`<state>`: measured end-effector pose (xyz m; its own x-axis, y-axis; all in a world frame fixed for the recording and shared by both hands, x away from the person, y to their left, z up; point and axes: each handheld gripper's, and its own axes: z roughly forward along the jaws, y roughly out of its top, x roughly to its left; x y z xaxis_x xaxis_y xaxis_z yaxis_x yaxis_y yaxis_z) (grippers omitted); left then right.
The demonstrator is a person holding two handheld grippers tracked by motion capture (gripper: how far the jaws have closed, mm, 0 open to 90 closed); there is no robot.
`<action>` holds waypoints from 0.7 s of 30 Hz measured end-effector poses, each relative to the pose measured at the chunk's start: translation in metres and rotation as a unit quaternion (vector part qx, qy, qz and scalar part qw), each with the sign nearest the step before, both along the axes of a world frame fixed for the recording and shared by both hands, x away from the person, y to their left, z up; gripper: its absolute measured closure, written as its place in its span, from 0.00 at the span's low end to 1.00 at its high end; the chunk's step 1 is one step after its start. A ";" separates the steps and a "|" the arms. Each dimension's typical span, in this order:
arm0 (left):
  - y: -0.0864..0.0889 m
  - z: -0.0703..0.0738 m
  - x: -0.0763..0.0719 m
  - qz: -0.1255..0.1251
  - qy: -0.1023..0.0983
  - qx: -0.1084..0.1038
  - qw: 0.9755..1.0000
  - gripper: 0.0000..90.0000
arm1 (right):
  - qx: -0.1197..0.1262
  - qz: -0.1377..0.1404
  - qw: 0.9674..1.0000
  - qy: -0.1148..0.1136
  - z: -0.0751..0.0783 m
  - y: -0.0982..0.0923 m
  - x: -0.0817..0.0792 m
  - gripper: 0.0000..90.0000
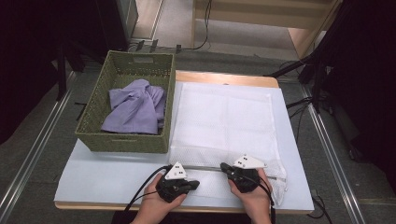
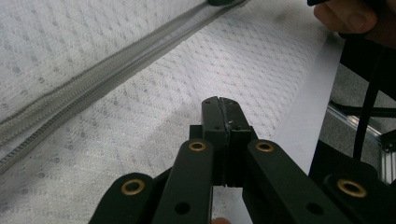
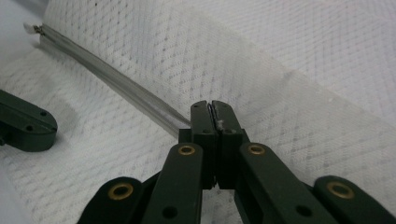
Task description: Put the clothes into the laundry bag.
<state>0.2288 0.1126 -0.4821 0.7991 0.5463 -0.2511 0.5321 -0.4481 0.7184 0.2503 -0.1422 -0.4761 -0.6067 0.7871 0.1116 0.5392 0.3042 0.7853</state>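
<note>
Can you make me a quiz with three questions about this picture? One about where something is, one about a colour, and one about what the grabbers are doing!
1. Where does the green basket stand?
A. on the table's left side, beside the white mesh bag
B. on top of the mesh bag
C. on the floor

2. What colour is the cloth in the basket?
A. red
B. purple
C. yellow

3. How do the jaws of the left gripper and the right gripper stand?
A. both wide open
B. one open, one shut
C. both shut

Answers:
1 A: the high view shows the basket left of the bag on the table.
2 B: the crumpled cloth is light purple.
3 C: in each gripper view the two black jaws meet, the right pair at the bag's zipper.
</note>
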 end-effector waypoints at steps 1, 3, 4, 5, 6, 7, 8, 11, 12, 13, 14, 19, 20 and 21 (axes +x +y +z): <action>0.000 0.000 0.000 0.000 0.000 0.000 1.000 1.00 | 0.002 -0.002 1.000 -0.003 0.001 0.000 0.000 1.00; 0.000 0.000 0.000 0.000 0.000 0.000 1.000 1.00 | 0.003 -0.003 1.000 -0.005 0.002 0.000 0.000 1.00; 0.000 0.000 0.000 0.000 0.000 0.000 1.000 1.00 | 0.004 -0.004 1.000 -0.007 0.002 0.000 0.000 1.00; 0.000 0.000 0.000 0.001 -0.001 0.000 1.000 1.00 | 0.005 -0.006 1.000 -0.007 0.002 0.000 0.001 1.00; 0.000 0.000 0.000 0.001 -0.001 0.001 1.000 1.00 | 0.007 -0.007 1.000 -0.008 0.002 -0.001 0.001 1.00; 0.000 0.000 0.000 0.001 -0.001 0.001 1.000 1.00 | 0.010 -0.007 1.000 -0.009 0.002 -0.001 0.002 1.00; 0.000 0.000 0.000 0.001 -0.001 0.001 1.000 1.00 | 0.012 -0.010 1.000 -0.010 0.003 -0.002 0.003 1.00; 0.000 0.000 0.000 0.001 0.000 0.000 1.000 1.00 | 0.016 -0.013 1.000 -0.010 0.005 -0.004 0.010 1.00; 0.000 0.000 0.000 0.001 0.000 0.000 1.000 1.00 | 0.016 -0.016 1.000 -0.012 0.005 -0.005 0.014 1.00; 0.000 0.000 0.000 0.001 0.001 -0.001 1.000 1.00 | 0.019 -0.020 1.000 -0.010 0.006 -0.006 0.018 1.00; 0.000 0.000 0.000 0.001 0.001 -0.001 1.000 1.00 | 0.023 -0.024 0.999 -0.010 0.006 -0.007 0.023 1.00; 0.000 0.000 -0.001 0.002 0.000 -0.001 1.000 1.00 | 0.032 -0.037 0.999 -0.004 0.000 -0.008 0.039 1.00; 0.000 0.000 -0.001 0.003 -0.001 -0.001 1.000 1.00 | 0.031 -0.037 0.999 -0.001 -0.001 -0.008 0.039 1.00; 0.000 0.000 -0.001 0.003 -0.001 -0.001 1.000 1.00 | 0.030 -0.037 0.999 -0.001 -0.002 -0.008 0.040 1.00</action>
